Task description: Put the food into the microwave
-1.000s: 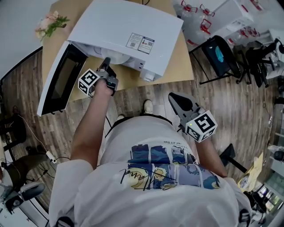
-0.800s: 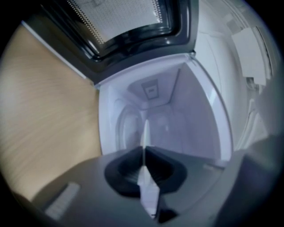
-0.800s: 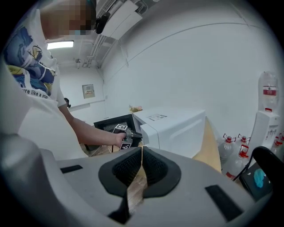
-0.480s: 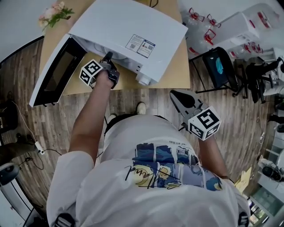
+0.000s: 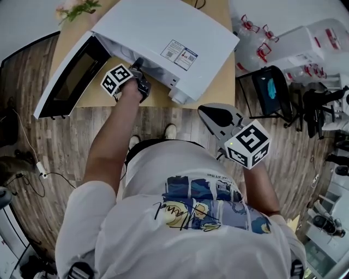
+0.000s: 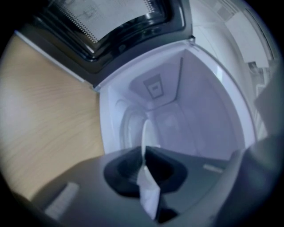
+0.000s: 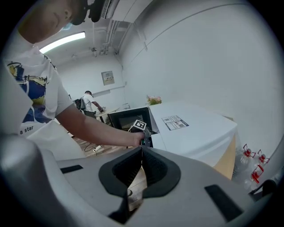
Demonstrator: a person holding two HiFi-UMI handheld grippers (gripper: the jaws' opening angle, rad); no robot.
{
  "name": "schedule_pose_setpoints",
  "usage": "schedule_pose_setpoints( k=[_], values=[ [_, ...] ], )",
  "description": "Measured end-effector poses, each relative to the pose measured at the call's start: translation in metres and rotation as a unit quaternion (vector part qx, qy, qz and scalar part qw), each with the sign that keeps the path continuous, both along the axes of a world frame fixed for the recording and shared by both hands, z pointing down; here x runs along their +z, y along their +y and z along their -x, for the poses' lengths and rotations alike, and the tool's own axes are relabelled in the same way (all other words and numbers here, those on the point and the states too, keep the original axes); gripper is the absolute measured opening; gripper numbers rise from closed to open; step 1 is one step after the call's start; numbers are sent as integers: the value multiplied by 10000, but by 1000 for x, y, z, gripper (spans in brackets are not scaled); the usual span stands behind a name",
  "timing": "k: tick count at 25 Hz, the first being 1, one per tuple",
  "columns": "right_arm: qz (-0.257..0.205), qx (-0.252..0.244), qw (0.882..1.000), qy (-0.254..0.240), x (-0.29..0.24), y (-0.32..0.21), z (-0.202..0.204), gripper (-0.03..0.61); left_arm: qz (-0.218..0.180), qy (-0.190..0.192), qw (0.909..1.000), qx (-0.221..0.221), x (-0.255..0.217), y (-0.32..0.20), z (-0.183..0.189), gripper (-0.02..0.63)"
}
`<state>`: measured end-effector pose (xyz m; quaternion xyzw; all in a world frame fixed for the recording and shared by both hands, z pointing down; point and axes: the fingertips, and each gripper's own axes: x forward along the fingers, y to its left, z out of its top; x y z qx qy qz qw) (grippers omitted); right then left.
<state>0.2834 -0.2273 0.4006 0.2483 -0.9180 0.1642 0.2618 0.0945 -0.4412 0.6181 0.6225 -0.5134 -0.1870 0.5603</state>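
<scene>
Wood-plank floor (image 5: 65, 141) spreads beneath us across the head view, and a pale wooden tabletop (image 5: 215, 82) stands on it at twelve o'clock. On that tabletop sits the white microwave (image 5: 163, 27), its broad casing turned at an angle, a printed label on its top. Its dark-windowed door (image 5: 68, 76) hangs wide open toward ten o'clock. A black chair (image 5: 270, 90) stands on the floor at two o'clock, just beside the tabletop, and a small bunch of flowers (image 5: 76, 8) shows at the tabletop's far corner, near eleven o'clock.

We reach our left arm forward, and the left tool (image 5: 137, 68) is at the mouth of the microwave, at twelve o'clock. In the left gripper view this tool (image 6: 144, 162) looks into the white cavity, with the door at eleven o'clock. Its jaws are clenched on the rim of a white plate (image 6: 144, 133), which we see edge-on as a thin upright line at twelve o'clock from the tips. The jaws have just been easing a little wider, yet the rim sits pinched between them. The plate reaches into the cavity; we cannot make out the food on it, nor whether it rests on the cavity's bottom.

We hold the right tool (image 5: 210, 113) in the air over the floor at three o'clock, well apart from the microwave. In the right gripper view its jaws (image 7: 142, 153) are clenched tip to tip on nothing.
</scene>
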Motion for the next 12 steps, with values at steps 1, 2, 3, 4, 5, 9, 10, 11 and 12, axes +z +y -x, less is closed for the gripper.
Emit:
schedule_pose_setpoints(
  k=[1,2,3,4,5,9,10,11,12],
  values=[
    [27,-37,10000,-16,1,2,3,8,15,-178,9998,11,0,0,1,33],
    [60,-60,10000,-33,3,4,4,8,25,-376,9993,33,1,1,2,38],
    [90,-71,9999,-43,4,6,5,8,28,-590,9982,68,1,1,2,42],
    [115,-73,9999,-43,6,7,6,9,27,-818,9966,110,1,1,3,47],
    [134,-65,9999,-37,8,8,6,9,25,-1059,9943,152,0,1,5,53],
    [172,31,9998,10,14,6,1,9,44,-2069,9779,289,-2,0,11,75],
    [172,51,9998,14,15,6,0,8,52,-2320,9722,319,-2,-1,12,80],
    [168,67,9998,13,14,5,0,8,58,-2557,9661,351,-3,-2,14,85],
    [160,82,9998,10,13,5,1,9,60,-2774,9600,383,-4,-2,15,91]
  ],
)
